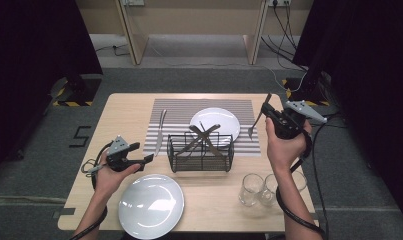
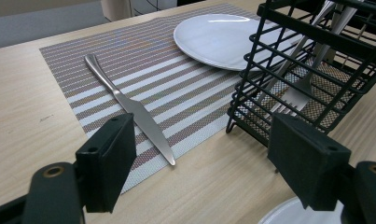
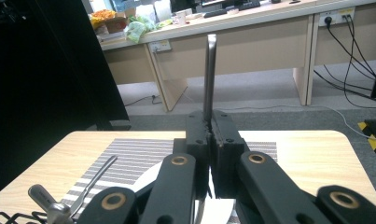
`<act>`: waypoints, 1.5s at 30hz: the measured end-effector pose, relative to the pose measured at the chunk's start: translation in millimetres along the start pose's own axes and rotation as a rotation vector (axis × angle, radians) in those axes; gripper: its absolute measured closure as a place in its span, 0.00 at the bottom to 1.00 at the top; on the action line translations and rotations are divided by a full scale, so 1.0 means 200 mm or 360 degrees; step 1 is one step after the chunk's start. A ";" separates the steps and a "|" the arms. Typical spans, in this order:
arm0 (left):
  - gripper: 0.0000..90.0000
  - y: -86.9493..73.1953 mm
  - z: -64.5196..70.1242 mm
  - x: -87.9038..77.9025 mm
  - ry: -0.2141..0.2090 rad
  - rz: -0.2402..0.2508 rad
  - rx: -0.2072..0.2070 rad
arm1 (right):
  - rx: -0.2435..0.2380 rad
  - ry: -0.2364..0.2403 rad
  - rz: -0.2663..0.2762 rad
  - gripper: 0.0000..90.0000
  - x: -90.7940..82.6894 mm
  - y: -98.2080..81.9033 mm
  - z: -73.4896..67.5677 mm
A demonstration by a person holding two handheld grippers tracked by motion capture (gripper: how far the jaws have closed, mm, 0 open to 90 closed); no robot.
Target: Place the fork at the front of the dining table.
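Note:
My right gripper (image 1: 267, 113) is raised above the table's right side and is shut on a metal fork (image 1: 258, 120). The tines hang down to the left and the handle sticks up. In the right gripper view the fork handle (image 3: 209, 70) rises straight out of the closed jaws of that gripper (image 3: 209, 122). My left gripper (image 1: 141, 152) is held low over the table's left front, open and holding nothing. In its own view the left gripper (image 2: 199, 140) looks toward a knife (image 2: 129, 107) lying on the striped placemat (image 2: 185, 88).
A black wire basket (image 1: 201, 152) with several pieces of cutlery stands mid-table, a white plate (image 1: 224, 120) behind it on the placemat (image 1: 179, 112). A second white plate (image 1: 150, 205) lies at the front. Two glasses (image 1: 251, 189) stand front right. The knife (image 1: 160, 131) lies left of the basket.

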State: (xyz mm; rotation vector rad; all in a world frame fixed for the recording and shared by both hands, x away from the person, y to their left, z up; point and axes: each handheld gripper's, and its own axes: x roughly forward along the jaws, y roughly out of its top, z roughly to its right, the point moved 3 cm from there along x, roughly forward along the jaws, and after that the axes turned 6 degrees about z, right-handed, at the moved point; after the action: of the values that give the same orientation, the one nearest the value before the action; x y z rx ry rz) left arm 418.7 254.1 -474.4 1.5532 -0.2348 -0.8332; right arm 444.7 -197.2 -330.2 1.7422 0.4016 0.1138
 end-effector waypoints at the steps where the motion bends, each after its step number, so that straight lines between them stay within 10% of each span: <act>1: 0.26 0.00 0.00 0.00 0.0000 0.0001 -0.0001 | 0.0003 0.0000 0.0001 0.97 0.00 0.00 0.00; 45: 0.26 0.00 0.00 0.00 -0.0003 0.0001 -0.0004 | 0.0010 -0.0079 -0.0083 0.97 0.06 -0.07 0.08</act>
State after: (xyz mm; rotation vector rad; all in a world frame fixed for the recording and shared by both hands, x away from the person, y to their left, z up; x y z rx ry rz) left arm 419.0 253.6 -474.4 1.5497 -0.2356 -0.8341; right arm 458.9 -206.5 -349.3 1.7362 0.4107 0.0318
